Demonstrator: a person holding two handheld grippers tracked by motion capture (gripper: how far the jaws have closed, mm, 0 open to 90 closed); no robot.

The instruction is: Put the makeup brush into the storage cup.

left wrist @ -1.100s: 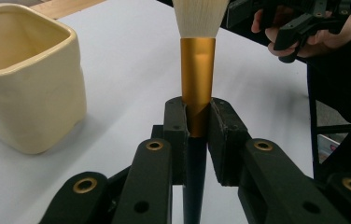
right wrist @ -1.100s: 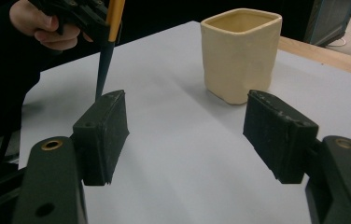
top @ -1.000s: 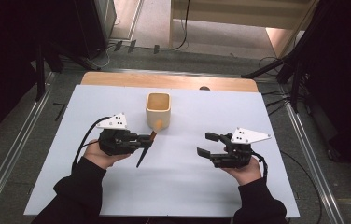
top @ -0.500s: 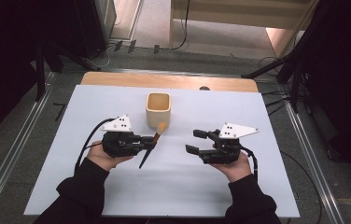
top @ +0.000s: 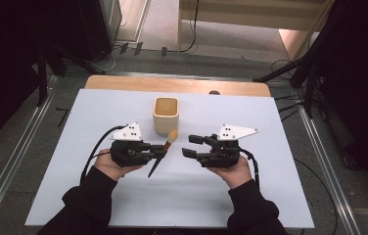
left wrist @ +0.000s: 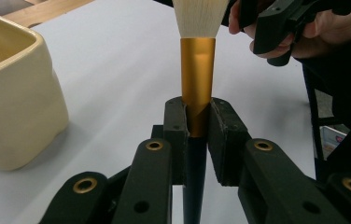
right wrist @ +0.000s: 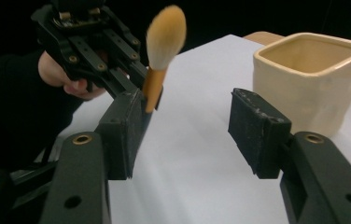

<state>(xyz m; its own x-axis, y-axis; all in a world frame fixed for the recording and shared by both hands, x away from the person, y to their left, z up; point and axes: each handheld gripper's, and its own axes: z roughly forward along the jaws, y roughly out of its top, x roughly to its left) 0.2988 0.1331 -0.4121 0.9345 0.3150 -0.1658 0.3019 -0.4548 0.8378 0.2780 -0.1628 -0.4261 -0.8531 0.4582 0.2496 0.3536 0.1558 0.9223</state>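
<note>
White table point(top: 99, 196) bears cream cup point(top: 165, 115), its inside bare.

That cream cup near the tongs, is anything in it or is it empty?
Empty, as far as shows: the cream square ceramic cup stands upright, its inside bare in the high view. The gold-banded makeup brush is outside it.

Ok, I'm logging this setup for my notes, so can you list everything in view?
Makeup brush: one, dark handle, gold ferrule, tan bristles; clamped in the left gripper, above the sheet.
Cup: one, cream, square-mouthed; upright on the sheet, beyond the brush.
Sheet: one, white; covers the table.
Table: one, wood edge at the far side.
Left gripper: black, shut on the brush.
Right gripper: black, jaws have just been closing, nothing between them.
Hands: two, dark sleeves, from the bottom edge.
</note>
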